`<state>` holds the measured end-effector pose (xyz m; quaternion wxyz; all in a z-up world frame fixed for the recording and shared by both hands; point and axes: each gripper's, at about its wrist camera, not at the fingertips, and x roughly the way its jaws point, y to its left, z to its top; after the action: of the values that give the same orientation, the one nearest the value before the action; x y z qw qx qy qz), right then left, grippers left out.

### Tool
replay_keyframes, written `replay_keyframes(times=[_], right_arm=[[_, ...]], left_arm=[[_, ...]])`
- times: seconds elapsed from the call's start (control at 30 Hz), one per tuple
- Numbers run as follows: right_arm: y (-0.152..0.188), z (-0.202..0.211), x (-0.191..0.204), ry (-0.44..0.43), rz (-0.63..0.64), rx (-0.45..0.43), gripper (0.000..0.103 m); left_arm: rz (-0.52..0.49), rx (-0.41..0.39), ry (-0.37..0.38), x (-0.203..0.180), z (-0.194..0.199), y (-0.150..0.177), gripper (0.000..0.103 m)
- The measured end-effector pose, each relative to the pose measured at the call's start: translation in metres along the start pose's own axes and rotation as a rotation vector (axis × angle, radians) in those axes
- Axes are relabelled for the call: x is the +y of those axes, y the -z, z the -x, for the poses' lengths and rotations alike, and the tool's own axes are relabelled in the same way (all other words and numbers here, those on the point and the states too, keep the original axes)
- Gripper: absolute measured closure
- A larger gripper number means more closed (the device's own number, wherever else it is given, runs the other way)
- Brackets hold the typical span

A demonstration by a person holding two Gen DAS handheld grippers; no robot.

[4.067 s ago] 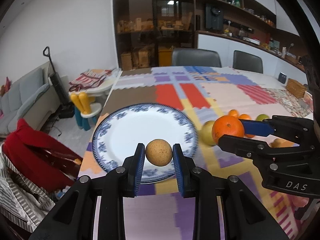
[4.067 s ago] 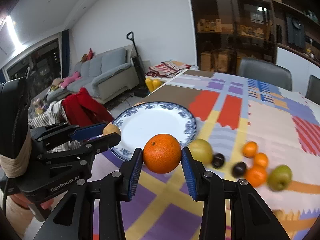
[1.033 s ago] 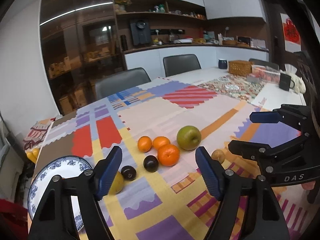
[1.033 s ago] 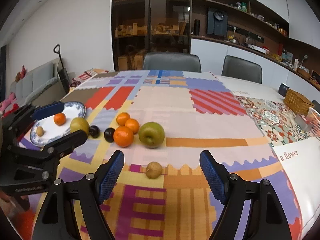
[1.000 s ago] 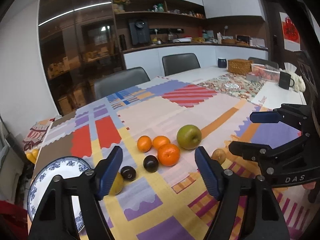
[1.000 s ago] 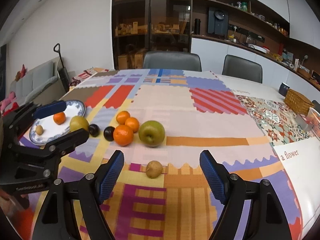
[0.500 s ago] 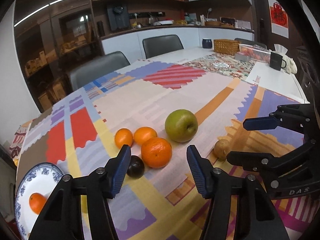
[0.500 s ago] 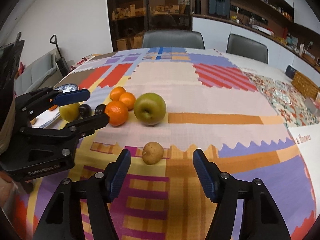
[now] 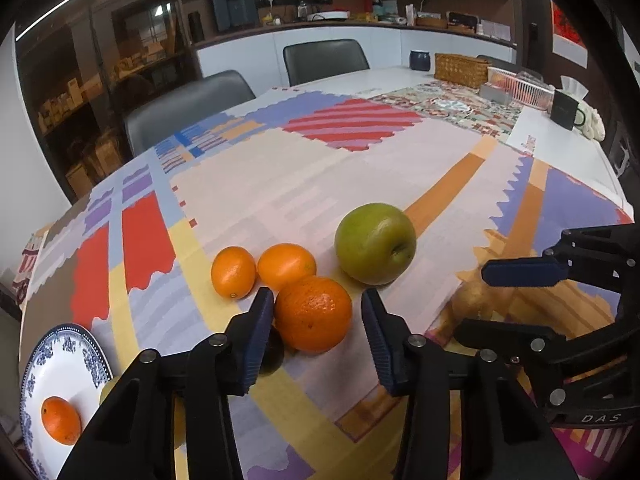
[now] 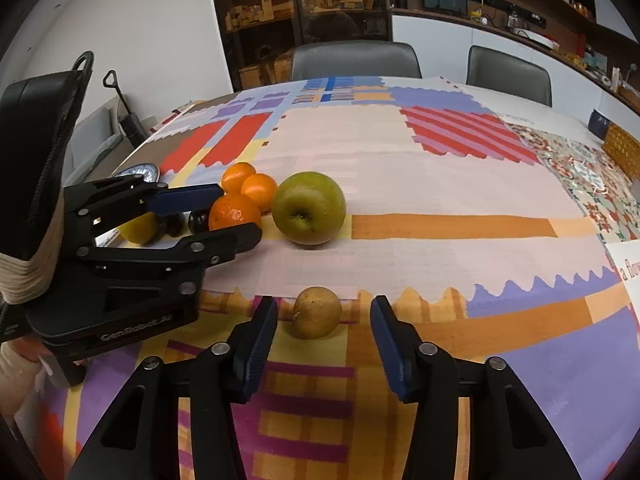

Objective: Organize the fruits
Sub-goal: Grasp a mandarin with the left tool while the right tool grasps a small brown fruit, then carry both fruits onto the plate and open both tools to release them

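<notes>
My left gripper [image 9: 317,322] is open, its fingers on either side of a large orange [image 9: 313,313] on the patchwork cloth, not touching it. Two small oranges [image 9: 285,265] and a green apple [image 9: 375,243] lie just behind. A dark plum [image 9: 272,354] sits behind the left finger. My right gripper [image 10: 323,332] is open around a small brown fruit [image 10: 317,317], with gaps on both sides. The blue-rimmed plate [image 9: 84,364] at lower left holds an orange [image 9: 61,420]. The left gripper also shows in the right wrist view [image 10: 218,216].
A yellow fruit [image 10: 138,229] and two dark plums [image 10: 199,220] lie between the plate and the oranges. Grey chairs [image 10: 356,60] stand at the far table edge. A wicker basket [image 9: 460,68] and a pink rack [image 9: 520,86] sit at the far right.
Both grippers have moved forward and down toward the fruit. The left gripper now straddles the large orange, the right one straddles the brown fruit, and both jaws have narrowed.
</notes>
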<state>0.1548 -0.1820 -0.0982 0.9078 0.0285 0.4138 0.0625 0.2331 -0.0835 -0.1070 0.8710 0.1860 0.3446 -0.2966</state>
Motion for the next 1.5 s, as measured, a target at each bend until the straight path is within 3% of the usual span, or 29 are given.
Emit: replay_keyframes(times=[0.3, 0.9, 1.2, 1.5], right_arm=[[-0.002, -0.008, -0.003, -0.043, -0.024, 0.028, 0.075], [-0.008, 0.026, 0.011, -0.089, 0.027, -0.080, 0.075], [-0.014, 0.052, 0.032, -0.119, 0.072, -0.136, 0.075], [-0.037, 0.070, 0.068, -0.206, 0.135, -0.169, 0.075]], left_arm=[[0.035, 0.015, -0.006, 0.002, 0.002, -0.001, 0.063], [0.174, -0.068, -0.061, 0.007, 0.070, 0.009, 0.064], [0.235, -0.109, -0.105, 0.012, 0.110, 0.017, 0.064], [0.328, -0.133, -0.189, 0.043, 0.154, 0.022, 0.064]])
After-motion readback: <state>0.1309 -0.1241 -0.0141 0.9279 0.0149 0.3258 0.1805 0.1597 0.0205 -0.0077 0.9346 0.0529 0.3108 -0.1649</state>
